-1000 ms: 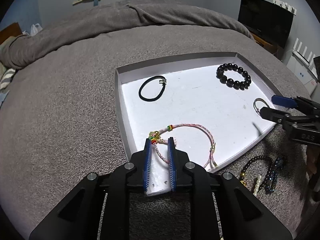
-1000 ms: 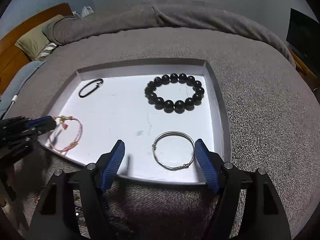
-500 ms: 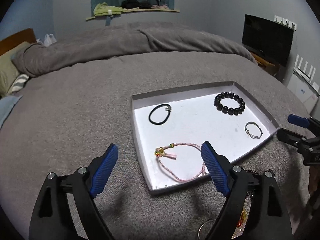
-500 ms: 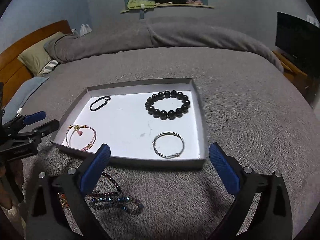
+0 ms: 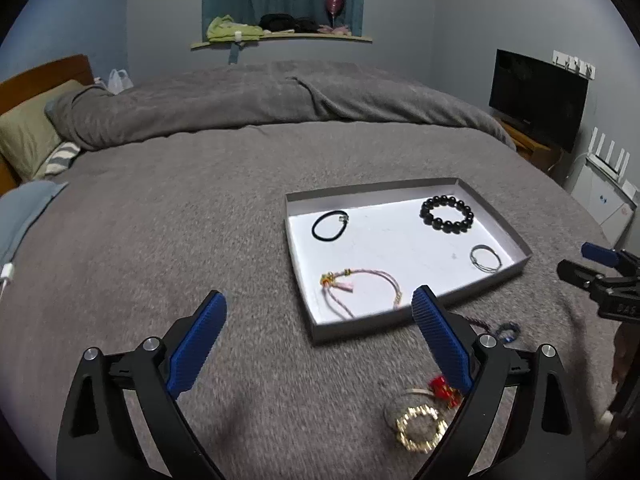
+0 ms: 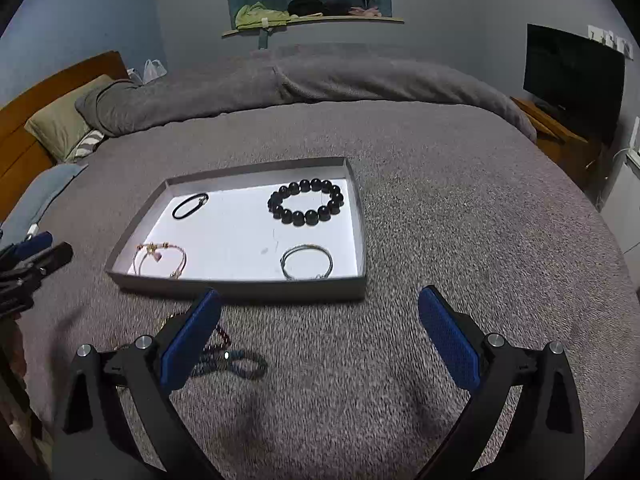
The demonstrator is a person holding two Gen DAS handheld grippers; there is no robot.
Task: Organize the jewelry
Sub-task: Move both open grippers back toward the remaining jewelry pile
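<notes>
Both tongs, left (image 5: 318,344) and right (image 6: 318,340), gape empty. Tray (image 6: 240,285) holds four; next, pinch gold bracelet (image 5: 420,428) cleanly off the bed (image 5: 160,240).

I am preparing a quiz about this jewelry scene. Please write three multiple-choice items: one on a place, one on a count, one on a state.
1. Where does the black bead bracelet lie?
A. in the tray
B. on the blanket
C. between blue fingers

2. How many pieces lie in the tray?
A. two
B. four
C. six

3. How is the right gripper?
A. shut on a bangle
B. shut, empty
C. open, empty

Key:
1 A, the black bead bracelet rests on the floor of the tray.
2 B, with it lie the black hair tie, the pink cord bracelet and the silver bangle.
3 C, the right gripper has its fingers wide apart with only blanket between them.
</notes>
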